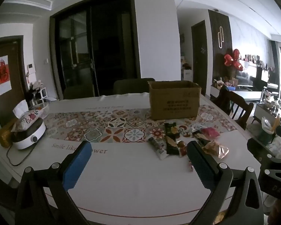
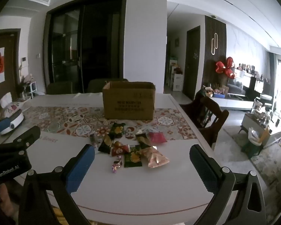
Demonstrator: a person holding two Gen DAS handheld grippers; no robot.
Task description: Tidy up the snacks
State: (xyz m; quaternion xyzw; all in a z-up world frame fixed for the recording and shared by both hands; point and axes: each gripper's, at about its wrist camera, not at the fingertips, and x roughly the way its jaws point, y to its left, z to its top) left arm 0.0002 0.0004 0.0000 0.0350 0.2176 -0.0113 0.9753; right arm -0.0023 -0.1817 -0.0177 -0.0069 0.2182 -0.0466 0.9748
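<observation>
Scattered snack packets (image 2: 134,148) before open cardboard box (image 2: 128,101)

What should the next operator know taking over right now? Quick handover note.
Left gripper: open, empty, held above the table.
Right gripper: open, empty, facing the snacks.
Snack packets: loose pile on the table, in front of the cardboard box. A small wrapped candy lies nearest the right gripper.
The box stands open-topped behind the pile; its inside is not visible.
Done: nothing apparent.
Left: probably every packet still needs moving into the box.
</observation>
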